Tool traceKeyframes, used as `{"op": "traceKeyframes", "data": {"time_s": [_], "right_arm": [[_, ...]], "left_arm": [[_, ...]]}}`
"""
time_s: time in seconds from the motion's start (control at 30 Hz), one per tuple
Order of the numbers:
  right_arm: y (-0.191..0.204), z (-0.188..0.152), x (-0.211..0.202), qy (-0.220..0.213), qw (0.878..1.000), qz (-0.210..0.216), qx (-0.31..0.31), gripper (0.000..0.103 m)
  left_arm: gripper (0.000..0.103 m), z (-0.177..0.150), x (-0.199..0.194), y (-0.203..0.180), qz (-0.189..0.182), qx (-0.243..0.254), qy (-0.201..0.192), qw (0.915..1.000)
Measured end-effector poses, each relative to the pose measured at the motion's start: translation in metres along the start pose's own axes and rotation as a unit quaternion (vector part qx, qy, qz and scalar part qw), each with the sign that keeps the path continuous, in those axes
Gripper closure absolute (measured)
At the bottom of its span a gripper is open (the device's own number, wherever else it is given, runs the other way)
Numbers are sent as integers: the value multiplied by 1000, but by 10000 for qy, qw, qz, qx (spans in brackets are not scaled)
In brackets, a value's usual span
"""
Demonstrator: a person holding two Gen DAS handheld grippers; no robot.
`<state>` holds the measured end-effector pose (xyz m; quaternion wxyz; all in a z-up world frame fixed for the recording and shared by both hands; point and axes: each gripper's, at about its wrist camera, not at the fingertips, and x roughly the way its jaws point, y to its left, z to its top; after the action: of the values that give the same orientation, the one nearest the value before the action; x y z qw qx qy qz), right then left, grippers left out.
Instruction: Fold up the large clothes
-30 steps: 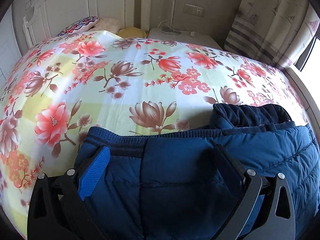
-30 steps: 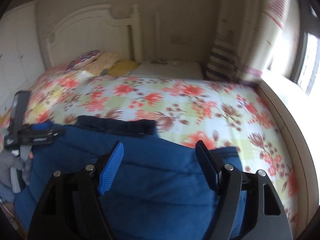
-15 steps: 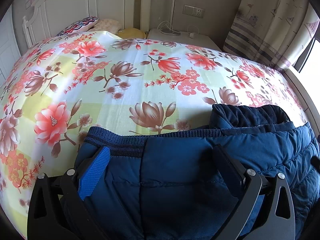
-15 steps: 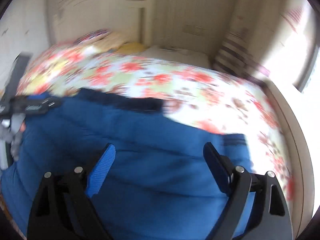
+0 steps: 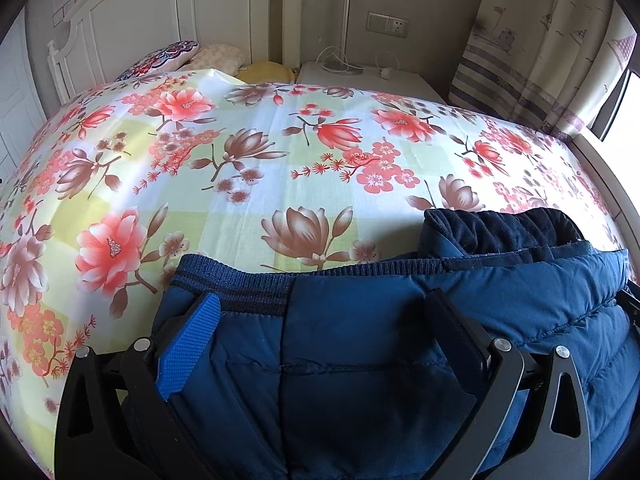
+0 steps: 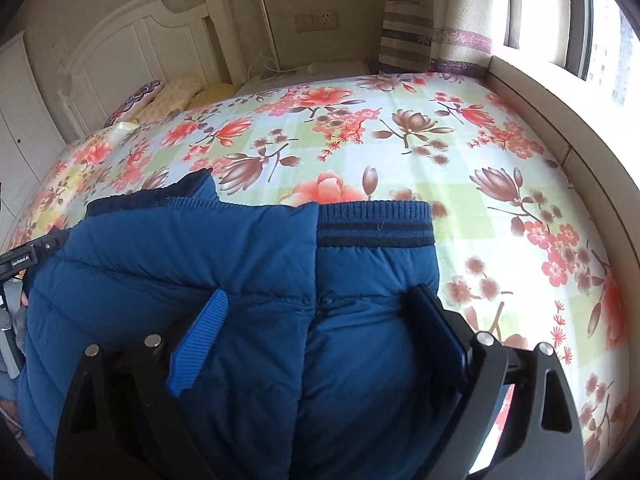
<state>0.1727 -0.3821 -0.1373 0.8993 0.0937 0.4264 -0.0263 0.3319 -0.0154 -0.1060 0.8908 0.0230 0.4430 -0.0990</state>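
Both wrist views looked down, close over the jacket [image 5: 360, 360], toward the headboard [image 5: 160, 20] at upper left; both shared the bed [image 6: 400, 140].

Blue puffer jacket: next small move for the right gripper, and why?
Probably lower the right gripper and close it on the blue puffer jacket near its ribbed cuff. Its jaws are opening over the fabric without pinching it, and the jacket lies only partly folded on the floral bedspread.
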Motion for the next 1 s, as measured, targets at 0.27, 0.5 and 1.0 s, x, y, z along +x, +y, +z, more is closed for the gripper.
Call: {"op": "traceKeyframes", "data": {"time_s": [0.27, 0.5, 1.0], "right_arm": [[95, -8, -70, -679, 9880, -105, -1386, 10], [157, -52, -22, -26, 9713, 41, -2376, 3], [17, -48, -44, -264, 9992, 219, -215, 2]], "left_arm": [[4, -14, -85, -52, -105, 458, -752, 9961], [4, -65, -39, -114, 343, 1416, -277, 9889], [4, -70, -56, 44, -49, -601, -121, 9981]]}}
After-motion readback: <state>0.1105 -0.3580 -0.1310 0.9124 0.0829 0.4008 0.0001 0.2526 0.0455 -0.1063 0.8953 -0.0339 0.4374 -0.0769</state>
